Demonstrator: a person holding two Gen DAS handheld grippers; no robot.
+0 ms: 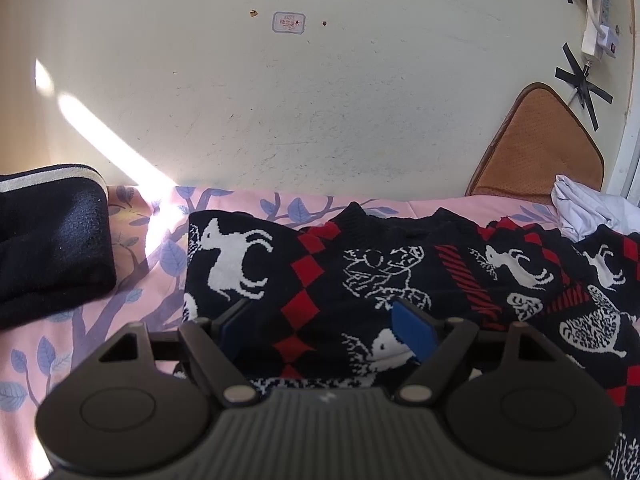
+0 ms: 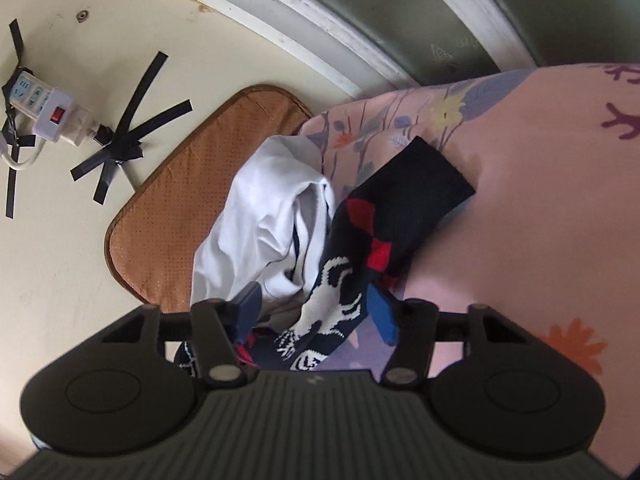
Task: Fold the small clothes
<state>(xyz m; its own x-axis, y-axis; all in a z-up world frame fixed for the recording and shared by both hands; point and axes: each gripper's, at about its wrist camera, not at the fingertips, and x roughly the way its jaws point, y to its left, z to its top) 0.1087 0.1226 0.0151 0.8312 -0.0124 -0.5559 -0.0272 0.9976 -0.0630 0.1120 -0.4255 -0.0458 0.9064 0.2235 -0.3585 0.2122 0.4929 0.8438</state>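
Observation:
A dark navy knit sweater with white deer and red diamonds lies spread on the pink floral bedsheet. My left gripper is open just above its lower middle, blue pads apart, holding nothing. In the right wrist view a sleeve of the same sweater stretches away over the sheet, its plain dark cuff at the far end. My right gripper is open with the sleeve lying between its pads, not clamped.
A folded black garment sits at the left on the bed. A crumpled white garment lies by the sleeve; it also shows in the left wrist view. A brown mat leans on the wall. A taped power strip hangs on the wall.

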